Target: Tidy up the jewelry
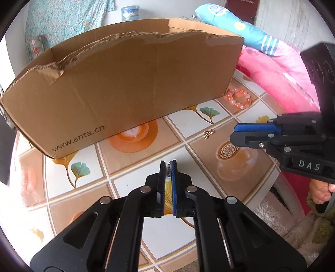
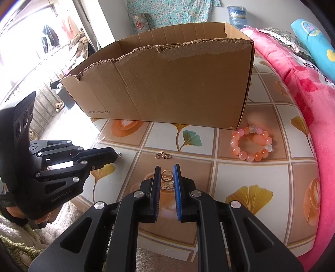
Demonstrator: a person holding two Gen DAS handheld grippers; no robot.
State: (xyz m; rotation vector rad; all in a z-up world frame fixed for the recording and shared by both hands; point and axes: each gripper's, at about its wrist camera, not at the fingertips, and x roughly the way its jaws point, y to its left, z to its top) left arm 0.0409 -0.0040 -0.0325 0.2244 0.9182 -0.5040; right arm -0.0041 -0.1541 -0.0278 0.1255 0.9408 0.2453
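Observation:
An open cardboard box (image 1: 125,83) stands on the patterned table; it also shows in the right wrist view (image 2: 167,83). My left gripper (image 1: 168,164) is shut on a small metal jewelry piece (image 1: 168,167), held above the table; in the right wrist view (image 2: 116,155) a bit of chain hangs at its tips. My right gripper (image 2: 167,169) is shut on a gold ring (image 2: 166,176); it also shows in the left wrist view (image 1: 233,134). A small gold chain (image 2: 162,155) lies on the table, also visible in the left wrist view (image 1: 208,133). A pink-orange bead bracelet (image 2: 252,143) lies by the box's right corner, seen too in the left wrist view (image 1: 238,98).
A pink blanket (image 2: 303,104) and a blue pillow (image 1: 230,25) lie along the table's right side. A fluffy cloth (image 2: 25,236) lies at the near edge. A water jug (image 2: 236,14) stands behind the box.

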